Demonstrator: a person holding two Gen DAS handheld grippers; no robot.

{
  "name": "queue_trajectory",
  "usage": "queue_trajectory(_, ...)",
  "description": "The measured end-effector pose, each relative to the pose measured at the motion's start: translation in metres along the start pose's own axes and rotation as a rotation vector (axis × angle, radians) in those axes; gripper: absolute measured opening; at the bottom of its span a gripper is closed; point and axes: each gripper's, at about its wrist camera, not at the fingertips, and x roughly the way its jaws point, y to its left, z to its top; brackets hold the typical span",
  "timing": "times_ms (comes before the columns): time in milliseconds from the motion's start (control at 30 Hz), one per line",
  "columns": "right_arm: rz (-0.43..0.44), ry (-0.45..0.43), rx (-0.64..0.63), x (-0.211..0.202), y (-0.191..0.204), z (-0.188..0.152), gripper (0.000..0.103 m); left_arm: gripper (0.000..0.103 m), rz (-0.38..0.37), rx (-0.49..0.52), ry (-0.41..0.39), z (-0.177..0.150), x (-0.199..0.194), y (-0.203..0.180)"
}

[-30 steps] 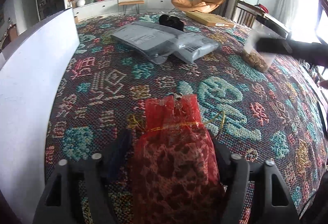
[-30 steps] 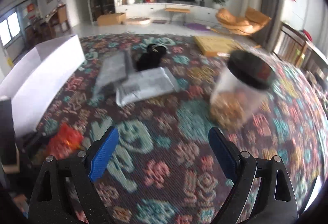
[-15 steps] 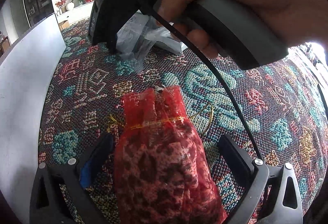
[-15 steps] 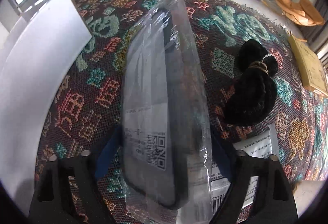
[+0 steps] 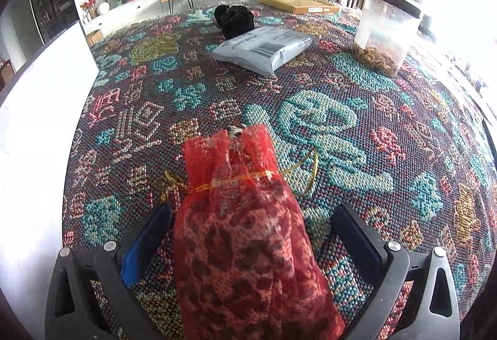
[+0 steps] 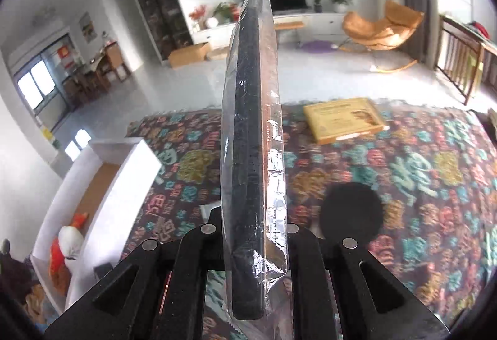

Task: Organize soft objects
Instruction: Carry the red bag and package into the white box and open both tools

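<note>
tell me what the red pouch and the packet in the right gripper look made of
Red pouch: sheer mesh fabric, likely organza; a leopard-print item shows through, gold drawstring at the neck.
Packet: clear glossy plastic film, creased with glare, around a flat matte black slab, possibly foam or felt.

One red mesh pouch (image 5: 245, 234), one grey mailer (image 5: 264, 49), one black bundle (image 5: 236, 20), one clear jar (image 5: 385, 35), one flat cardboard box (image 5: 298, 2), one clear-bagged dark pad (image 6: 251, 138), one white bin (image 6: 102, 184).
</note>
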Motion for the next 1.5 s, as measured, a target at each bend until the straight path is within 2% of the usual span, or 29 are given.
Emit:
queue_trajectory(67, -0.063, 0.008, 0.055, -0.018, -0.046, -0.012, 0.013, 0.103, -0.061, -0.034, 0.010, 0.001, -0.011, 0.004)
queue_trajectory(133, -0.106, 0.042, 0.148, -0.013, -0.095, -0.031, 0.013, 0.103, -0.099, -0.056, 0.006, 0.000, -0.022, 0.006)
queue_trajectory(200, -0.107, 0.094, 0.254, 0.007, -0.138, -0.054, 0.014, 0.103, -0.096, -0.047, 0.020, -0.001, -0.025, 0.007)
queue_trajectory(300, -0.080, 0.160, 0.401, 0.046, -0.196, -0.090, 0.023, 0.103, -0.068, -0.005, 0.041, -0.004, -0.025, 0.008)
queue_trajectory(333, -0.090, 0.182, 0.459, 0.052, -0.212, -0.098, 0.042, 0.103, -0.059, 0.010, 0.046, -0.006, -0.026, 0.008)
queue_trajectory(367, -0.107, 0.204, 0.520, 0.056, -0.228, -0.106, 0.070, 0.103, -0.054, 0.022, 0.048, -0.008, -0.027, 0.008)
queue_trajectory(400, -0.116, 0.206, 0.562, 0.052, -0.242, -0.112, 0.079, 0.103, -0.050, 0.031, 0.051, -0.010, -0.027, 0.007)
queue_trajectory(433, -0.125, 0.195, 0.573, 0.049, -0.250, -0.114, 0.083, 0.103, -0.048, 0.039, 0.056, -0.011, -0.027, 0.006)
queue_trajectory(500, -0.156, 0.205, 0.538, 0.045, -0.256, -0.108, 0.084, 0.103, -0.044, 0.057, 0.073, -0.011, -0.022, 0.003)
queue_trajectory(533, -0.169, 0.233, 0.508, 0.047, -0.256, -0.105, 0.089, 0.103, -0.032, 0.071, 0.082, -0.012, -0.019, 0.000)
queue_trajectory(633, -0.212, 0.355, 0.416, 0.069, -0.253, -0.100, 0.091, 0.103, 0.016, 0.108, 0.100, -0.014, -0.011, -0.006)
queue_trajectory(667, -0.225, 0.393, 0.381, 0.079, -0.249, -0.101, 0.097, 0.103, 0.018, 0.098, 0.097, -0.013, -0.011, -0.006)
queue_trajectory(733, -0.306, 0.429, 0.250, 0.092, -0.235, -0.108, 0.094, 0.103, 0.011, 0.063, 0.114, -0.012, -0.009, -0.002)
queue_trajectory(767, -0.356, 0.453, 0.199, 0.100, -0.232, -0.110, 0.088, 0.100, 0.006, 0.043, 0.116, -0.012, -0.009, 0.000)
queue_trajectory(800, -0.366, 0.445, 0.190, 0.099, -0.228, -0.110, 0.081, 0.082, 0.003, 0.021, 0.097, -0.012, -0.012, 0.003)
queue_trajectory(833, -0.371, 0.434, 0.208, 0.095, -0.227, -0.108, 0.079, 0.060, 0.015, 0.008, 0.069, -0.011, -0.018, 0.005)
queue_trajectory(867, -0.371, 0.428, 0.230, 0.089, -0.226, -0.107, 0.079, 0.028, 0.031, 0.002, 0.066, -0.009, -0.022, 0.006)
queue_trajectory(900, -0.368, 0.406, 0.251, 0.081, -0.227, -0.106, 0.079, 0.026, -0.003, -0.022, 0.072, -0.005, -0.025, 0.009)
queue_trajectory(1000, -0.327, 0.279, 0.303, 0.039, -0.221, -0.095, 0.079, 0.025, -0.116, -0.120, 0.013, 0.001, -0.051, 0.020)
queue_trajectory(1100, -0.241, 0.166, 0.287, -0.012, -0.188, -0.079, 0.079, 0.025, -0.200, -0.172, -0.077, 0.005, -0.094, 0.030)
queue_trajectory(1200, -0.134, 0.106, 0.179, -0.032, -0.113, -0.056, 0.079, 0.025, -0.211, -0.211, -0.150, 0.004, -0.138, 0.054)
queue_trajectory(1300, 0.050, 0.075, 0.106, -0.037, -0.026, -0.043, 0.079, 0.025, -0.126, -0.249, -0.195, -0.005, -0.178, 0.098)
queue_trajectory(1433, 0.335, 0.081, 0.011, -0.027, 0.104, -0.038, 0.079, 0.026, 0.051, -0.323, -0.224, -0.029, -0.220, 0.166)
queue_trajectory(1500, 0.455, 0.100, -0.024, -0.012, 0.168, -0.038, 0.079, 0.032, 0.132, -0.376, -0.213, -0.044, -0.229, 0.199)
